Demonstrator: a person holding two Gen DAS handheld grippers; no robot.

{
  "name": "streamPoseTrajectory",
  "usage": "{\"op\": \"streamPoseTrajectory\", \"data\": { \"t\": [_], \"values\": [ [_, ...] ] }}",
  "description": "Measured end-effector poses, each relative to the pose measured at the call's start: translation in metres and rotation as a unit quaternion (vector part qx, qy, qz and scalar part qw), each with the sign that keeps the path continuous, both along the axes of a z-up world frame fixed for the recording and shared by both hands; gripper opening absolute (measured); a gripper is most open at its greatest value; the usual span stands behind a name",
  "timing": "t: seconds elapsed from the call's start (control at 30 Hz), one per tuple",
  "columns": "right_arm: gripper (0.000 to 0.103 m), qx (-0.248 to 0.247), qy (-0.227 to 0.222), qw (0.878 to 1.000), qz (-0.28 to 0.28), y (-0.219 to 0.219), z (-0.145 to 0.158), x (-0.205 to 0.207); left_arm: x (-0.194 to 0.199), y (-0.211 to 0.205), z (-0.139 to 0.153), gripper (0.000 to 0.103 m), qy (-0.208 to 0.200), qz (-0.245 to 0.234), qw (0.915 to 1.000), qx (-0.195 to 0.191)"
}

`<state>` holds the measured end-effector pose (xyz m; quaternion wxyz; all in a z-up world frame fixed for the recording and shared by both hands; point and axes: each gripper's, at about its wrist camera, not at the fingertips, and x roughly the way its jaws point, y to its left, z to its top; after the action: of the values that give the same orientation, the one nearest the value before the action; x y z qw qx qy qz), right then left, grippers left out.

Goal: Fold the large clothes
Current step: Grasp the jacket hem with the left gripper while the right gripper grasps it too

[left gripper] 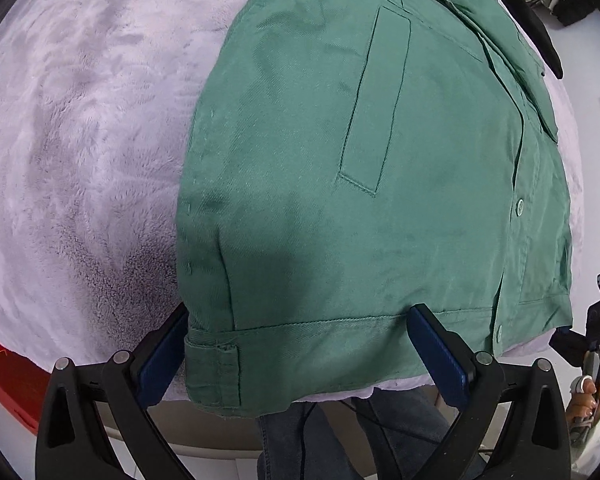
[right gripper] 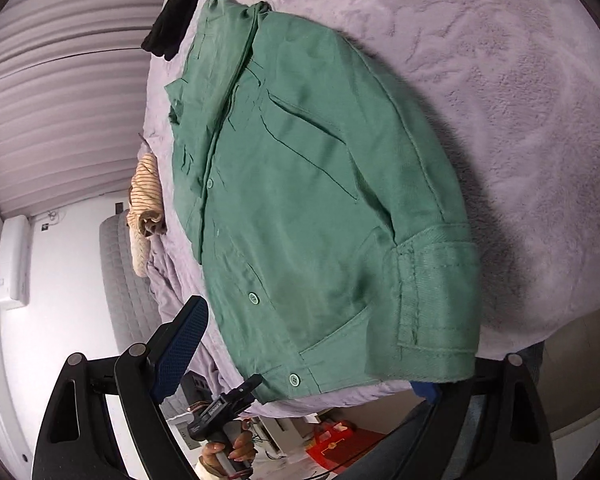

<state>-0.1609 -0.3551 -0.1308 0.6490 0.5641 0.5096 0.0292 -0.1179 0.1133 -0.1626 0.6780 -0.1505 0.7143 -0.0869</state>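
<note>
Nearest us, left gripper and right gripper, both spread wide, grasping nothing, straddling the hem. Beyond: green jacket, flat on the fleece blanket. We judge it thick, limp, fairly heavy; take it by the hem corners.

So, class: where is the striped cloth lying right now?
In the right wrist view, the striped cloth lies bunched at the lilac blanket's left edge, just left of the green jacket.

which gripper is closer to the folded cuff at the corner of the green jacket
Left. The left gripper has its open jaws straddling the jacket hem with the cuff between them; the right gripper sits open at the hem's buttoned end.
</note>
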Motion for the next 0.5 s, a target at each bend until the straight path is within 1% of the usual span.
{"op": "streamPoseTrajectory", "data": {
  "t": [0.07,0.1,0.17,0.23,0.27,0.3,0.33,0.37,0.4,0.43,0.5],
  "values": [
    [0.091,-0.011,0.013,1.0,0.005,0.002,-0.004,0.0,0.001,0.0,0.001,0.101,-0.004,0.002,1.0,0.0],
    [0.091,-0.012,0.02,1.0,0.005,0.002,-0.007,-0.002,0.004,0.003,0.003,0.091,-0.007,0.002,1.0,0.005],
    [0.091,-0.009,0.028,1.0,0.0,0.002,-0.012,-0.005,0.004,0.007,0.007,0.078,-0.013,0.002,0.9999,0.011],
    [0.091,-0.008,0.031,0.999,-0.006,0.002,-0.015,-0.007,0.001,0.014,0.011,0.049,-0.018,0.005,0.9998,0.003],
    [0.091,-0.008,0.032,0.999,-0.01,0.001,-0.016,-0.009,0.0,0.018,0.014,0.044,-0.019,0.009,0.9997,-0.01],
    [0.089,-0.005,0.032,0.999,-0.016,-0.001,-0.018,-0.011,-0.001,0.022,0.017,0.031,-0.019,0.014,0.9994,-0.023],
    [0.075,0.0,0.031,0.999,-0.022,-0.002,-0.019,-0.013,-0.001,0.027,0.017,0.027,-0.018,0.02,0.9988,-0.042],
    [0.045,0.0,0.037,0.999,-0.028,-0.004,-0.021,-0.013,-0.001,0.031,0.019,0.026,-0.016,0.028,0.9975,-0.063],
    [0.028,-0.002,0.046,0.999,-0.028,-0.006,-0.023,-0.013,0.0,0.034,0.022,0.025,-0.016,0.035,0.9963,-0.076],
    [0.005,0.003,0.049,0.998,-0.026,-0.007,-0.025,-0.013,0.001,0.035,0.026,0.024,-0.018,0.041,0.9953,-0.086],
    [0.005,0.019,0.039,0.999,-0.02,-0.01,-0.023,-0.009,0.004,0.039,0.037,0.023,-0.024,0.058,0.9916,-0.113]
  ]
}}
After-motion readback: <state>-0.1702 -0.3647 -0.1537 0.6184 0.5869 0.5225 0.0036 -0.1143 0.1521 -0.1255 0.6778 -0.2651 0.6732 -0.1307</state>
